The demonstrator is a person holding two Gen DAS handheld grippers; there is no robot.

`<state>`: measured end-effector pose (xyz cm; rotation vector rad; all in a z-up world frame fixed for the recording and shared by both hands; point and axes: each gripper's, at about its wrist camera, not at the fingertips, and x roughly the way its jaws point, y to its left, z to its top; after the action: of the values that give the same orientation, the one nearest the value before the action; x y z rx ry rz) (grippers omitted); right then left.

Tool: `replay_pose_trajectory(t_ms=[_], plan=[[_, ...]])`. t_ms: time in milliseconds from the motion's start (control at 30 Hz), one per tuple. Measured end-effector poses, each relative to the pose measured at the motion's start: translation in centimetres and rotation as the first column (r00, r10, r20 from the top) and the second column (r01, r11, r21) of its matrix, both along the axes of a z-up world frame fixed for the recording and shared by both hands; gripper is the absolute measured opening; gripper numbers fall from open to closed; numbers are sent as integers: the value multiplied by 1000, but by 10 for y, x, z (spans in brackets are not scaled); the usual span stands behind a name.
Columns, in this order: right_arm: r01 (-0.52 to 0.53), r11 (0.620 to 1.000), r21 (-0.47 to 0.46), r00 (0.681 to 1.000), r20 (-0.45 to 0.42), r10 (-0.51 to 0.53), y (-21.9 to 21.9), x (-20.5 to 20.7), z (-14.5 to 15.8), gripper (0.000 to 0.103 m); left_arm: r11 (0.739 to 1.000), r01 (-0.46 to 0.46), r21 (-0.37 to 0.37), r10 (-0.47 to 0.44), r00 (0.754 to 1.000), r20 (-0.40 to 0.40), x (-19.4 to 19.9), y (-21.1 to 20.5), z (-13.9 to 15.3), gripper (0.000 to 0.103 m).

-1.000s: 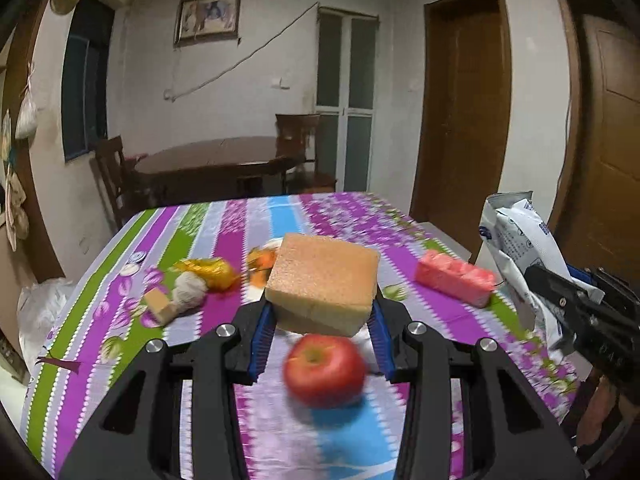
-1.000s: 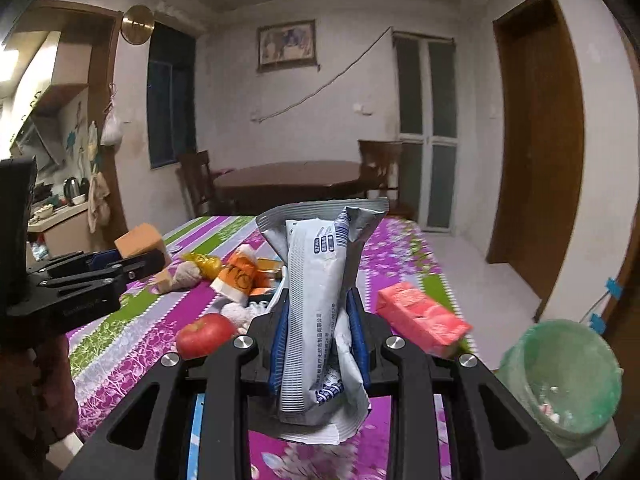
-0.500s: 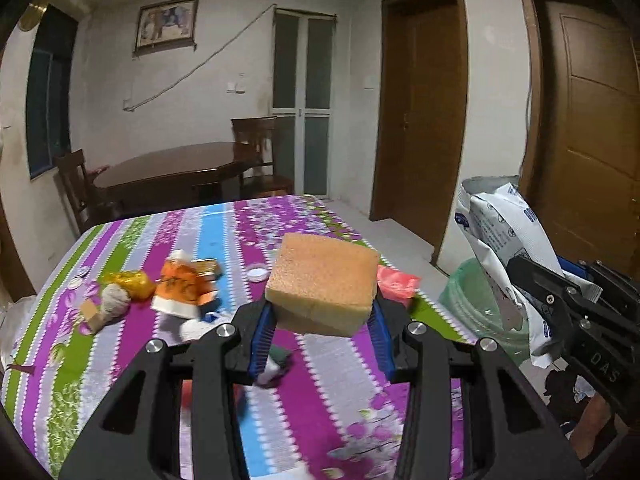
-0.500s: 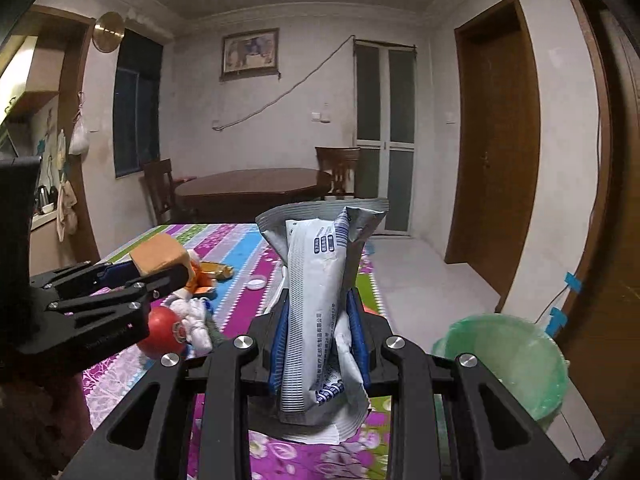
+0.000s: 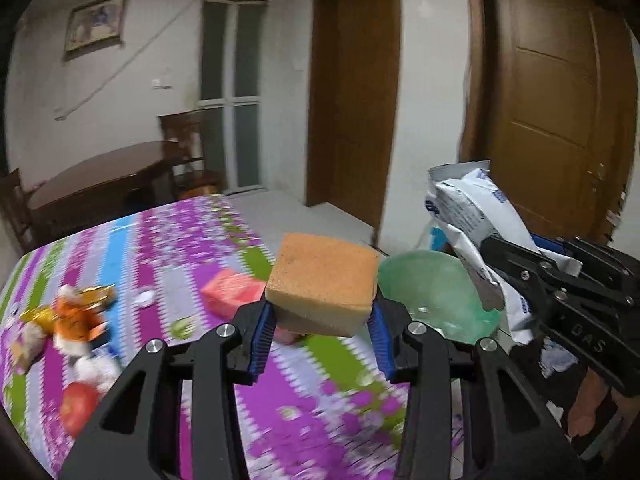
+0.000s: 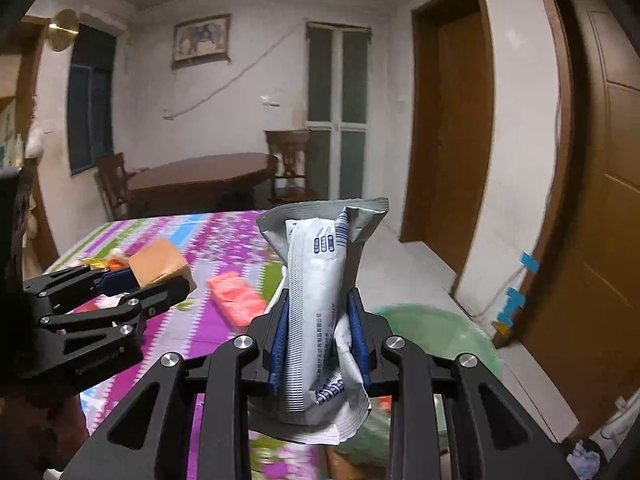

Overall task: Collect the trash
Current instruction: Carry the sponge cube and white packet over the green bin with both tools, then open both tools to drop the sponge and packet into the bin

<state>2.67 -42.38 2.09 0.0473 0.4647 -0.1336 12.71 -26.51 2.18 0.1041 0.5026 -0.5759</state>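
My left gripper (image 5: pixel 322 334) is shut on a tan sponge block (image 5: pixel 324 282) and holds it above the table's right edge, left of the green bin (image 5: pixel 434 294). My right gripper (image 6: pixel 318 346) is shut on a crumpled white and grey wrapper (image 6: pixel 320 312) and holds it up beside the green bin (image 6: pixel 448 328), which stands on the floor. In the right wrist view the left gripper (image 6: pixel 160 280) with the sponge (image 6: pixel 158 262) is at the left. In the left wrist view the right gripper (image 5: pixel 492 256) with the wrapper (image 5: pixel 472 216) is at the right.
On the striped tablecloth (image 5: pixel 168 240) lie a pink pack (image 5: pixel 232 290), an orange wrapper (image 5: pixel 78 320), a gold foil piece (image 5: pixel 38 314), white crumpled paper (image 5: pixel 94 368) and a red apple (image 5: pixel 78 406). A wooden table and chairs (image 6: pixel 200 180) stand behind. Brown doors (image 6: pixel 452 120) are at the right.
Both grippers have swung right, away from the table's middle toward the green bin. The bin is now closer in both views. Each gripper still holds its item.
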Motion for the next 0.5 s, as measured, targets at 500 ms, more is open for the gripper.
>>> replay_pose_trajectory(t_ms=[500], plan=[[135, 987, 83, 953, -282, -107, -160, 63, -70, 29, 979, 190, 72, -172, 965, -198, 60, -135, -49, 40]])
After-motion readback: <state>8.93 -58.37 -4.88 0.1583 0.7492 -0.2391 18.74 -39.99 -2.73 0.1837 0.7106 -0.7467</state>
